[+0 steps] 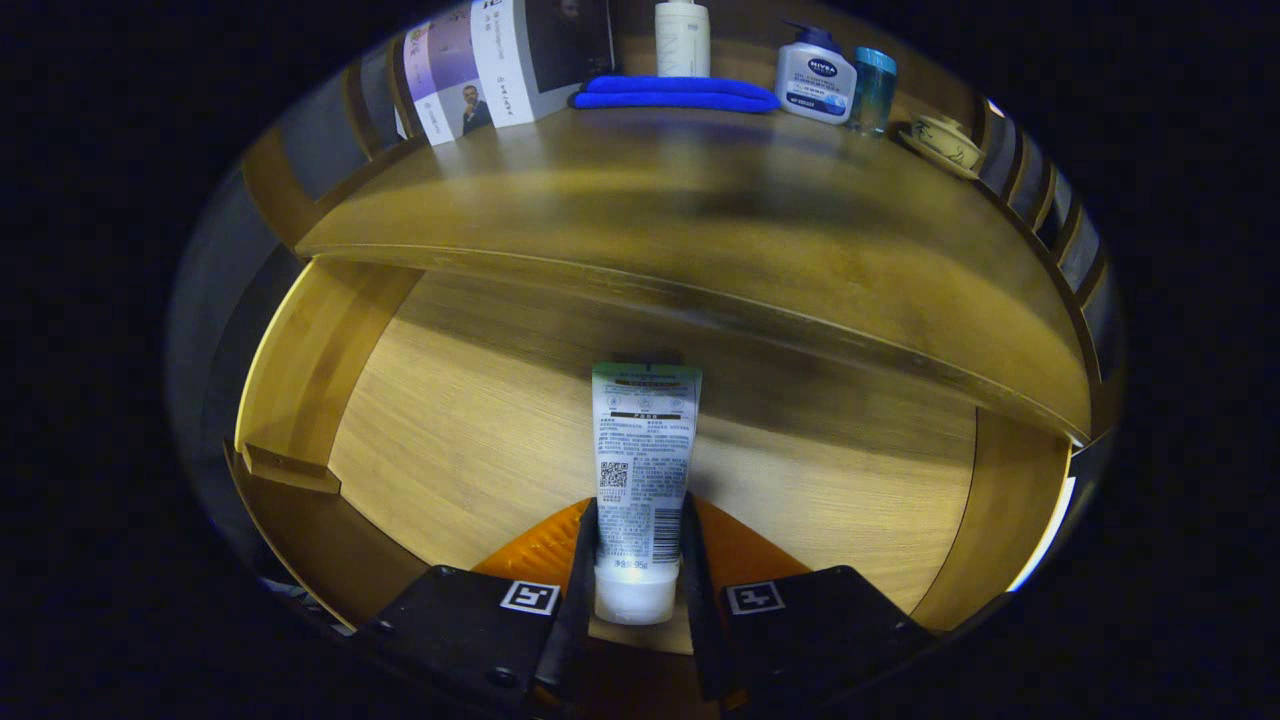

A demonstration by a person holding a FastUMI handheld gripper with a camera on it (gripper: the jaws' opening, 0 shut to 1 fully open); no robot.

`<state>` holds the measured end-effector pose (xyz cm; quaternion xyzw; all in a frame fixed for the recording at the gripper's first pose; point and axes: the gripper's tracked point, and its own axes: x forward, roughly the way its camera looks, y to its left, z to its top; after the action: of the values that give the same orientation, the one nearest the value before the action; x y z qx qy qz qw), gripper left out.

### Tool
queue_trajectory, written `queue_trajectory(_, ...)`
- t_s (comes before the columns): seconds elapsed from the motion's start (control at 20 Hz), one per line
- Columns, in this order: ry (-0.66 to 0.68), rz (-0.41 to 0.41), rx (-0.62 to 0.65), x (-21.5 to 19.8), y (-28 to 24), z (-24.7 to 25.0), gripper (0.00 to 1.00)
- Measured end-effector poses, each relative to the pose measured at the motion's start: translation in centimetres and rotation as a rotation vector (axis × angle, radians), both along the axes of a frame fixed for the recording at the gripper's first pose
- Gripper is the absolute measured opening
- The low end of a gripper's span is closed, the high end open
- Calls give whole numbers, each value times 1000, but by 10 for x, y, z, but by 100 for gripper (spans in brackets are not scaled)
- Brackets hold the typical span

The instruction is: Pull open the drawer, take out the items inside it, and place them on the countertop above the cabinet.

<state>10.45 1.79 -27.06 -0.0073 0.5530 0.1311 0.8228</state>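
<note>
Over open drawer [480,420] | gripper [640,560] clamps tube [642,470]

The gripper [638,560] has its fingers closed on a tube [642,470], cap end between them, the tube reaching ahead over the floor of the open drawer [460,430]. Beyond and above lies the countertop [700,230]. Along its back edge, left to right: a box [500,60], a folded cloth [675,95] with a bottle [683,35] behind it, a pump bottle [815,80], a jar [874,90], and a cup [943,140] at the right corner.

Your claw [638,560] points forward and slightly down. Its two fingers [578,570] are closed, gripping a tube [642,470] between them.
</note>
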Motion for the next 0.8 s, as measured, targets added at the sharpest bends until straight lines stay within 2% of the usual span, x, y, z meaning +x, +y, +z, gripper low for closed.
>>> queue_trajectory(0.35, -47, 45, 52, -17, 7, 35, 46)
queue_trajectory(0.8, -102, 49, 108, -28, 8, 74, 46)
